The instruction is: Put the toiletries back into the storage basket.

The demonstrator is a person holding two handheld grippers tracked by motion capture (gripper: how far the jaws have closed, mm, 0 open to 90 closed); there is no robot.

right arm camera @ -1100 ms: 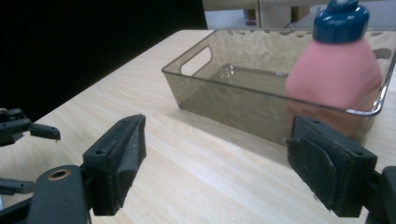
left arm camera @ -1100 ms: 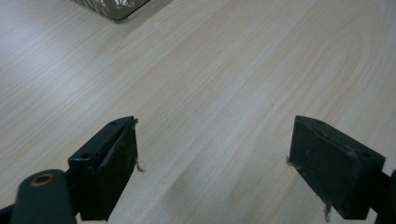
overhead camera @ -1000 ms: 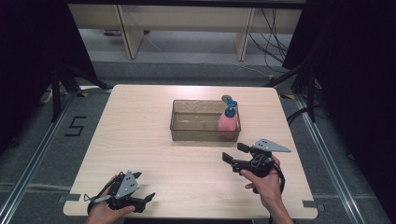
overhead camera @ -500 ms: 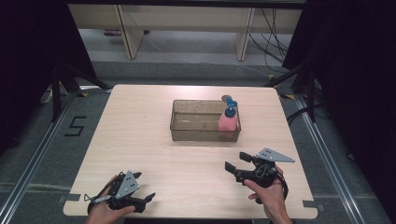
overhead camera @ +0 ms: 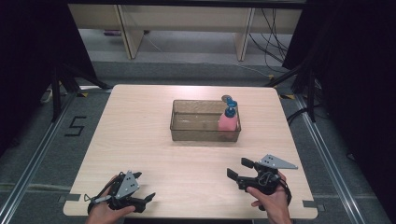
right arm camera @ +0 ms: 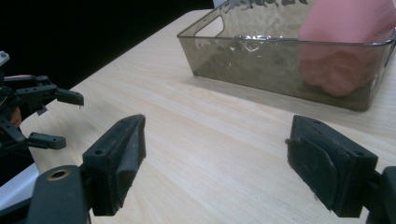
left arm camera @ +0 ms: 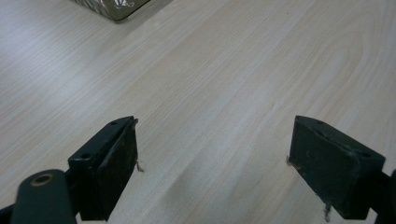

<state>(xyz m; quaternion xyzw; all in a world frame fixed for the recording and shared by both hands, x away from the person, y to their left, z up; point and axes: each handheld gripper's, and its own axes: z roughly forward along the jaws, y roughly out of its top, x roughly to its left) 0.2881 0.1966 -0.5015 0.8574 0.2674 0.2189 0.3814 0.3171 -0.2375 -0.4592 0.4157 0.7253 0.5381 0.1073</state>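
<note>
Pink bottle (overhead camera: 228, 123), blue cap, upright in clear bin (overhead camera: 196, 133); no label readable.
My left gripper (left arm camera: 212, 161) and right gripper (right arm camera: 215, 158) gape wide, empty, over table (overhead camera: 140, 121); floor mark "5" (overhead camera: 74, 126).

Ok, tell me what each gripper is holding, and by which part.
Nothing is held. The left gripper and the right gripper are both open over the bare table.

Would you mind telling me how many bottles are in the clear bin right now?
1. A pink bottle with a blue cap stands at the right end of the clear bin. A blue round thing sits just behind the bin; I cannot tell what it is.
</note>
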